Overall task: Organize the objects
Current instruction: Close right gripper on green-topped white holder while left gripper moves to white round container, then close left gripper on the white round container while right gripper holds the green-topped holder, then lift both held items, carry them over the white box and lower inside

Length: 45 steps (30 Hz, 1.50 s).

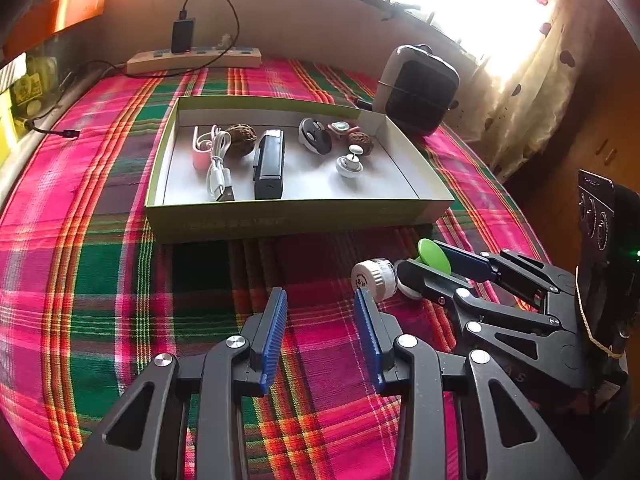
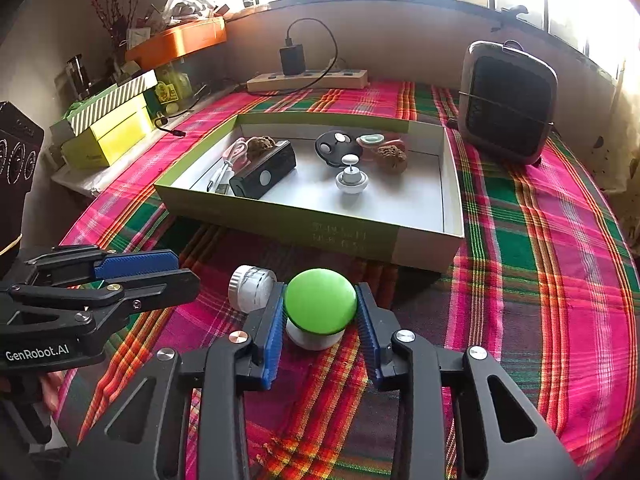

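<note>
Green-capped knob (image 2: 320, 298) sits on the plaid cloth (image 2: 540, 280) before the tray (image 2: 360, 236), my right gripper (image 2: 320, 312) straddling it, pads apparently touching. White jar (image 2: 250, 288) lies just beside. My left gripper (image 1: 321, 312) hovers parted, holding nothing.

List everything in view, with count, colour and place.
Shallow cardboard box: 1, green outside, white inside, centre of the cloth.
Plaid tablecloth: 1, pink-green.
Green-domed white-based knob: 1, between right gripper's fingers.
White ribbed jar: 1, lying beside the knob.
Black rectangular device: 1, in box.
White coiled USB cable: 1, in box.
Brown walnuts: 2, in box.
Beige power strip: 1, back edge.
Dark square heater: 1, back right.
Left gripper: open, empty.
Right gripper: around knob.
</note>
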Available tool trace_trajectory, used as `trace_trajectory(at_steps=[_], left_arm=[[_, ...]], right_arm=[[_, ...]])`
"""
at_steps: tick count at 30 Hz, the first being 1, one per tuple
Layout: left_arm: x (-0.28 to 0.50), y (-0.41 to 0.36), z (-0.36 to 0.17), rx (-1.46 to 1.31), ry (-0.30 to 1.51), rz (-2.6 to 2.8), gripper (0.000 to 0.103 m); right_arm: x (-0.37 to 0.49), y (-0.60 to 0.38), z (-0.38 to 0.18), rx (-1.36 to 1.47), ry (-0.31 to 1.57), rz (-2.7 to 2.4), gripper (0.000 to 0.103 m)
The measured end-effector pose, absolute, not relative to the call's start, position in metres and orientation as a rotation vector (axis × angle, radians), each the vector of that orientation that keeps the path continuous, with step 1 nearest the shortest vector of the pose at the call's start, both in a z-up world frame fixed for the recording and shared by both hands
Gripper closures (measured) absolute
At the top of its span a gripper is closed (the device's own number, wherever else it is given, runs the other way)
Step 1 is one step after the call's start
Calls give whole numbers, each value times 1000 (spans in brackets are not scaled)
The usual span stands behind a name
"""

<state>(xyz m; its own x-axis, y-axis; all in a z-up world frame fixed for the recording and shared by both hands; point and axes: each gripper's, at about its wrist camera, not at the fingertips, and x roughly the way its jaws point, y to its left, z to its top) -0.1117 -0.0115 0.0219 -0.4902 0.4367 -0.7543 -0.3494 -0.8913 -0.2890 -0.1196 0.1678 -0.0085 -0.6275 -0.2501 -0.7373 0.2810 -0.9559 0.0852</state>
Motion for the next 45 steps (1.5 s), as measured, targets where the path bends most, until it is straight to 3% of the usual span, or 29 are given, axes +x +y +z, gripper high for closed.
trace_trajectory(at_steps=[11, 34, 41, 45], left_arm=[[-121, 2, 19, -1243, -246, 2280, 66], [-129, 30, 12, -1274, -95, 2327, 66], [-130, 28, 13, -1279, -87, 2341, 77], [-130, 26, 12, -1278, -90, 2344, 78]], right_arm=[[-114, 184, -4, 1158, 39, -2631, 69], [-111, 201, -5, 1173, 29, -2650, 69], [-110, 201, -5, 1172, 34, -2648, 69], [-110, 200, -5, 1173, 34, -2649, 69]])
